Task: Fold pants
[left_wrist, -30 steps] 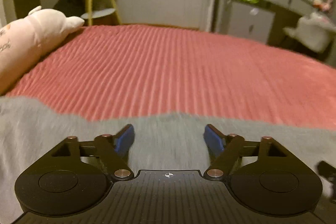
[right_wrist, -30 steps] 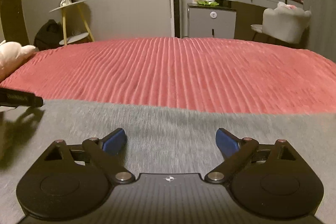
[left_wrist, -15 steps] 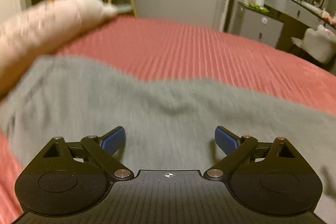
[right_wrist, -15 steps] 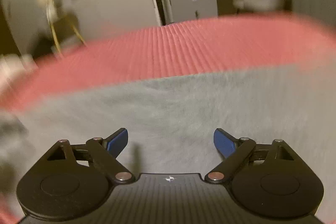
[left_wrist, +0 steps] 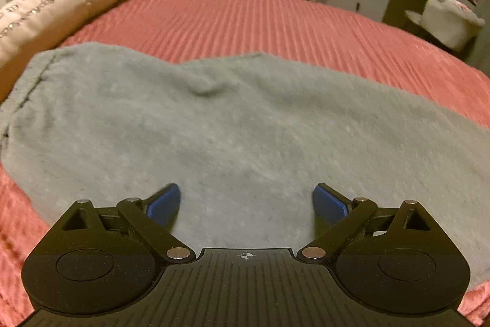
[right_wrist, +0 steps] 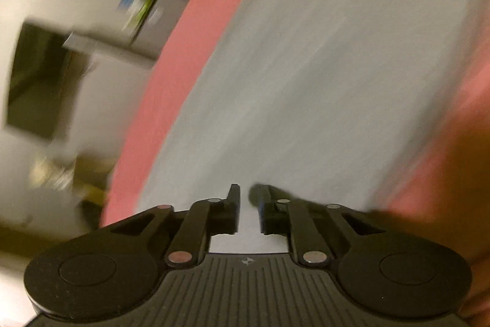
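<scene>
both grippers over grey pants (left_wrist: 232, 127): left gripper (left_wrist: 246, 201) spread, right gripper (right_wrist: 245, 201) nearly pressed together.

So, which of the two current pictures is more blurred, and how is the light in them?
Right wrist view: heavy motion blur and a tilted frame; the room is streaked, and the gray pants on the red bedspread show no texture. Left wrist view: much sharper; the left gripper and the plush pillow read clearly, with fisheye bending at the edges. Both are dim and warm-toned.
</scene>
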